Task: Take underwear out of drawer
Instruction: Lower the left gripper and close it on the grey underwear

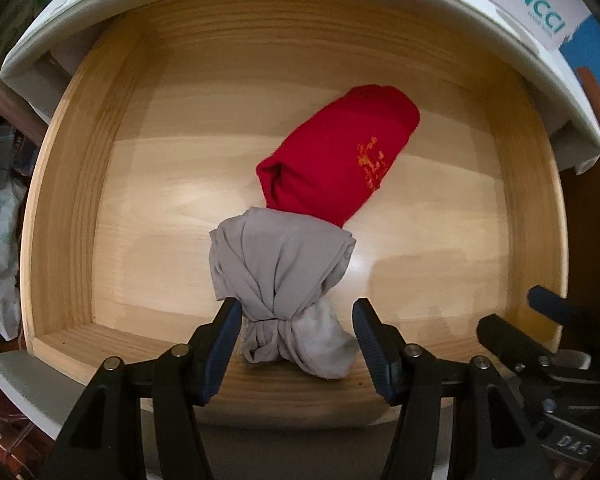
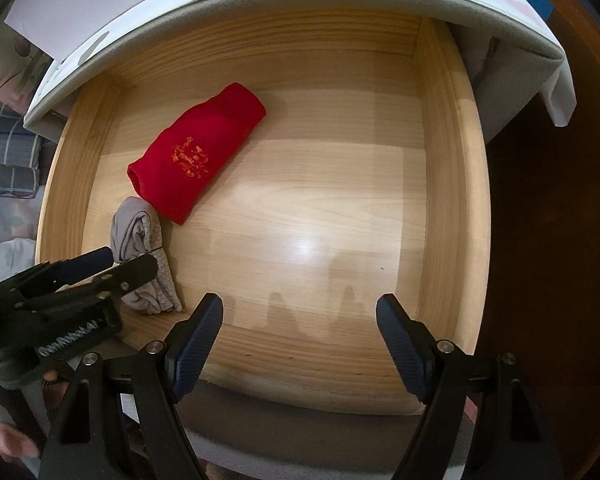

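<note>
Left wrist view: left tool (image 1: 298,342) spread, straddling knotted grey underwear (image 1: 280,276), pads not yet pressing; red underwear (image 1: 336,156) just beyond, touching grey. Right tool (image 2: 300,344) spread, empty over bare drawer (image 2: 444,184) floor, clear of grab.

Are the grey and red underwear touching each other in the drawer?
Touching. In the left wrist view the grey underwear overlaps the near end of the red underwear, with no drawer floor between.
</note>
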Demonstrator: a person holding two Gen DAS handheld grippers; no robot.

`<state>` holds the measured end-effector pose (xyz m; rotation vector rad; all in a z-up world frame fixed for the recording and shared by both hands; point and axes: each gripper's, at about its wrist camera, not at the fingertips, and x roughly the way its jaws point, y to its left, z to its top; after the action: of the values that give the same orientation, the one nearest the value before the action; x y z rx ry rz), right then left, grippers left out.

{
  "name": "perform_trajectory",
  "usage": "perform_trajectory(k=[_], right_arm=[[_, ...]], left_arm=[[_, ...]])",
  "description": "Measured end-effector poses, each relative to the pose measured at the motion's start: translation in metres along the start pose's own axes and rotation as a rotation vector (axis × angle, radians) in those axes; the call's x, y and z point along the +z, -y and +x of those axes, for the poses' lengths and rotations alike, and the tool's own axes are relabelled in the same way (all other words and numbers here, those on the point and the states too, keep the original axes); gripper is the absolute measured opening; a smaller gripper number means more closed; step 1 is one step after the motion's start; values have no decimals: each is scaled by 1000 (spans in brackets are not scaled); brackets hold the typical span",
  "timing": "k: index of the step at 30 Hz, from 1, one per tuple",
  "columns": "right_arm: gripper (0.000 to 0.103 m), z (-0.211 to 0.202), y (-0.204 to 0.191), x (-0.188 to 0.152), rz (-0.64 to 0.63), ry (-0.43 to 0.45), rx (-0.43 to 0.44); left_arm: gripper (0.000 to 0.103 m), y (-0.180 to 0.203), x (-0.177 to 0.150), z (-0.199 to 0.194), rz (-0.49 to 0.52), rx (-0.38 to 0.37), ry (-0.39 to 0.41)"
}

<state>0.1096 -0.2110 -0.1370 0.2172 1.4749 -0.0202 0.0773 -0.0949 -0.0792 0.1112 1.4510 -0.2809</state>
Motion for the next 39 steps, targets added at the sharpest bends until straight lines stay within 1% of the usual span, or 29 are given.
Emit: perform_trajectory(k=[6, 13, 17, 20, 23, 28, 32, 34, 39], right_arm=[[77, 1, 1, 0, 6, -2, 10], [77, 0, 2, 1, 5, -6, 14], [77, 0, 2, 1, 7, -6, 16], [77, 1, 1, 1, 9, -5, 19], [77, 2, 1, 1, 10, -6, 21], [77, 3, 0, 0, 12, -8, 24], [77, 3, -1, 0, 12, -7, 24], [77, 3, -1, 0, 13, -6, 25], [77, 3, -1, 0, 16, -4, 28]], left_arm=[[59, -1, -3, 3, -45, -4, 13], [59, 1, 0, 8, -72, 7, 16], [59, 2, 3, 12, -106, 22, 12], [59, -1, 6, 13, -142, 8, 5], [59, -1, 6, 14, -150, 13, 0], [59, -13, 6, 16, -178, 9, -46], [59, -15, 16, 24, -184, 27, -99], [59, -18, 19, 26, -191, 20, -129], [59, -27, 26, 26, -202, 26, -171]])
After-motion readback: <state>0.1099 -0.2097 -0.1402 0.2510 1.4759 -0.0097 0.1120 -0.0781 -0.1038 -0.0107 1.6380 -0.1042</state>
